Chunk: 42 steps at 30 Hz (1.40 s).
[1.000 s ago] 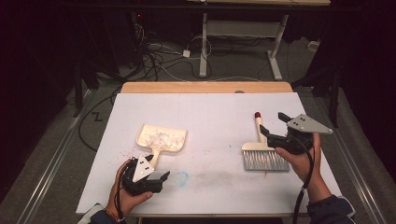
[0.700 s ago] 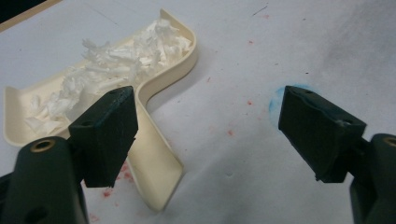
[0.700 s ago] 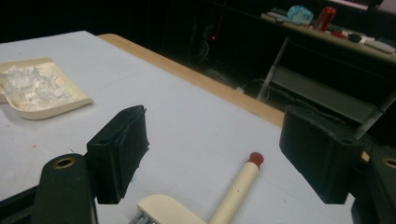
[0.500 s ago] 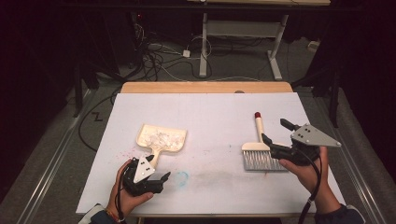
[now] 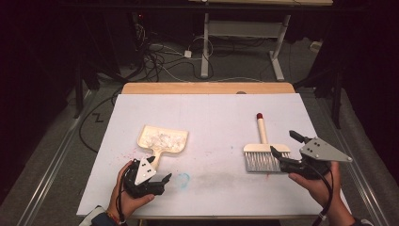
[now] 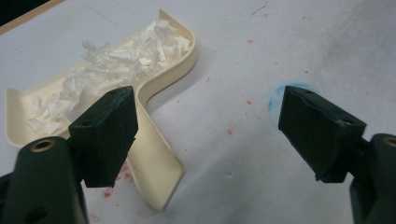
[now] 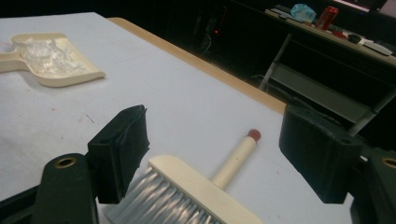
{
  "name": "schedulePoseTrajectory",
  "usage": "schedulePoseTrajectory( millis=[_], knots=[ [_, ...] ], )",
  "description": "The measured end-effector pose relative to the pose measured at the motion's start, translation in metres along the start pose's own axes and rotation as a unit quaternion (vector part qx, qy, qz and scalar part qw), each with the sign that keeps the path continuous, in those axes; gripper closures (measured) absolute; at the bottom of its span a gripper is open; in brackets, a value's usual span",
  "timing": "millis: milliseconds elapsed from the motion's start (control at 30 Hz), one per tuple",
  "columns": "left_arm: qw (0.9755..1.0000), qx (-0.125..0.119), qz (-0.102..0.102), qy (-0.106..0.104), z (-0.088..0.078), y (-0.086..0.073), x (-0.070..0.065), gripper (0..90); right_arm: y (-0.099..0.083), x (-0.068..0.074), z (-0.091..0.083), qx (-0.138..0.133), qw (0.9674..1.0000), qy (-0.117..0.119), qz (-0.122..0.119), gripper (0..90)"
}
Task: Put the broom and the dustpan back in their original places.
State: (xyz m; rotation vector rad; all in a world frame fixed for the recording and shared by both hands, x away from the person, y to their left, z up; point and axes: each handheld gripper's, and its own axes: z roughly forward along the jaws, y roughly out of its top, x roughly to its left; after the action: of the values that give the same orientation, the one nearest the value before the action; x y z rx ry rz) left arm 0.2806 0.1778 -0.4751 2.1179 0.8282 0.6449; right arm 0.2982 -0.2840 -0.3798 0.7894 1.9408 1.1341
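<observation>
A cream dustpan [image 5: 162,140] holding white shreds [image 5: 160,138] lies left of centre on the white table [image 5: 211,113]. My left gripper [image 5: 157,170] rests open by the near end of the pan's handle. In the left gripper view the handle [image 6: 154,158] runs just inside the left jaw of that gripper [image 6: 205,116], touching nothing. A cream brush [image 5: 261,150] with grey bristles and a red-tipped handle lies flat at the right. My right gripper [image 5: 283,143] is open just right of the brush head. In the right gripper view the brush [image 7: 205,186] lies low between its spread jaws.
A blue smudge [image 5: 182,179] and red specks mark the sheet near the left gripper. The table's wooden far edge [image 5: 207,88] borders a dark floor with cables [image 5: 160,56] and a desk frame [image 5: 244,33]. Far off stands a red can [image 7: 329,15].
My right gripper has drawn back from the brush toward the near right, and the brush stays flat where it was. The left gripper and dustpan have not moved.
</observation>
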Motion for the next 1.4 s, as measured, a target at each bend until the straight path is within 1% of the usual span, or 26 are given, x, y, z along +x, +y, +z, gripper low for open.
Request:
schedulePoseTrajectory(
  millis=[100, 133, 167, 300, 333, 367, 467, 633, 667, 733, 767, 800, 833, 867, 933, 967, 1033, 1067, 1100, 1133, 1167, 1267, 1367, 1400],
  knots=[
    [1.0000, 0.002, 0.003, 0.000, 0.001, 0.000, 0.000, 19.1, -0.005, 0.000, -0.006, -0.001, 1.0000, -0.002, 0.000, 24.6],
    [1.0000, 0.000, 0.009, 0.002, 0.001, 0.000, 0.000, 19.1, -0.007, -0.001, -0.008, -0.001, 1.0000, -0.004, 0.000, 24.6],
    [0.9999, 0.001, 0.010, 0.003, 0.001, 0.000, 0.000, 19.1, -0.009, -0.001, -0.010, -0.001, 1.0000, -0.002, 0.001, 24.6],
    [0.9999, 0.000, 0.010, 0.003, 0.001, 0.000, 0.000, 19.1, -0.017, -0.002, -0.014, 0.002, 1.0000, -0.004, 0.000, 24.4],
    [1.0000, 0.004, 0.005, 0.001, 0.002, 0.000, -0.001, 19.1, -0.019, -0.002, -0.015, 0.004, 1.0000, -0.007, -0.002, 24.3],
    [1.0000, 0.004, 0.005, 0.000, 0.002, 0.000, -0.001, 19.1, -0.021, -0.002, -0.015, 0.005, 0.9999, -0.011, -0.006, 24.3],
    [1.0000, 0.005, 0.006, 0.001, 0.002, 0.000, -0.001, 19.1, -0.028, -0.002, -0.017, 0.005, 0.9999, -0.015, -0.006, 24.2],
    [1.0000, 0.005, 0.007, 0.003, 0.002, 0.000, -0.001, 19.1, -0.043, 0.000, -0.018, 0.012, 0.9998, -0.014, -0.010, 24.2],
    [0.9999, 0.002, 0.012, 0.006, 0.001, 0.000, -0.001, 19.1, -0.047, 0.000, -0.018, 0.012, 0.9997, -0.016, -0.010, 24.2],
    [0.9999, 0.002, 0.013, 0.007, 0.001, 0.000, 0.000, 19.1, -0.054, 0.001, -0.019, 0.011, 0.9998, -0.013, -0.004, 24.1],
    [0.9999, 0.003, 0.013, 0.008, 0.001, 0.000, 0.000, 19.1, -0.057, 0.002, -0.019, 0.013, 0.9998, -0.015, -0.006, 24.0],
    [0.9999, 0.006, 0.007, 0.006, 0.000, -0.001, -0.001, 19.1, -0.061, 0.003, -0.020, 0.014, 0.9997, -0.019, -0.007, 24.0],
    [0.9999, 0.006, 0.007, 0.006, 0.000, -0.001, -0.001, 19.1, -0.064, 0.003, -0.020, 0.013, 0.9997, -0.018, -0.002, 24.0],
    [0.9999, 0.003, 0.012, 0.009, 0.001, 0.000, -0.001, 19.1, -0.067, 0.003, -0.020, 0.015, 0.9997, -0.017, 0.006, 24.0],
    [0.9998, 0.004, 0.016, 0.010, 0.001, 0.001, -0.001, 19.1, -0.071, 0.005, -0.019, 0.026, 0.9995, -0.019, 0.002, 23.9],
    [0.9999, 0.007, 0.012, 0.007, 0.001, 0.001, -0.003, 19.1, -0.072, 0.006, -0.019, 0.027, 0.9994, -0.021, 0.001, 24.0],
    [0.9998, 0.004, 0.018, 0.008, 0.000, 0.002, -0.004, 19.1, -0.073, 0.007, -0.019, 0.028, 0.9994, -0.021, -0.005, 24.0],
    [0.9997, 0.002, 0.024, 0.010, 0.000, 0.002, -0.004, 19.1, -0.072, 0.008, -0.019, 0.028, 0.9993, -0.023, -0.005, 23.9],
    [0.9996, 0.003, 0.025, 0.010, 0.000, 0.001, -0.004, 19.1, -0.071, 0.008, -0.020, 0.024, 0.9994, -0.023, -0.003, 24.0],
    [0.9997, 0.007, 0.020, 0.008, -0.001, 0.000, -0.004, 19.1, -0.070, 0.008, -0.021, 0.020, 0.9996, -0.021, -0.002, 24.0],
    [0.9998, 0.005, 0.019, 0.008, -0.002, 0.000, -0.004, 19.1, -0.070, 0.009, -0.021, 0.019, 0.9995, -0.023, -0.003, 24.0],
    [0.9996, -0.003, 0.024, 0.012, -0.004, 0.000, -0.003, 19.1, -0.069, 0.011, -0.021, 0.017, 0.9996, -0.024, -0.006, 24.0],
    [0.9996, -0.004, 0.024, 0.013, -0.003, 0.001, -0.003, 19.1, -0.069, 0.012, -0.022, 0.016, 0.9995, -0.024, -0.008, 23.9],
    [0.9996, -0.003, 0.027, 0.013, -0.003, 0.001, -0.004, 19.1, -0.069, 0.013, -0.022, 0.016, 0.9996, -0.024, -0.007, 23.9]
  ],
)
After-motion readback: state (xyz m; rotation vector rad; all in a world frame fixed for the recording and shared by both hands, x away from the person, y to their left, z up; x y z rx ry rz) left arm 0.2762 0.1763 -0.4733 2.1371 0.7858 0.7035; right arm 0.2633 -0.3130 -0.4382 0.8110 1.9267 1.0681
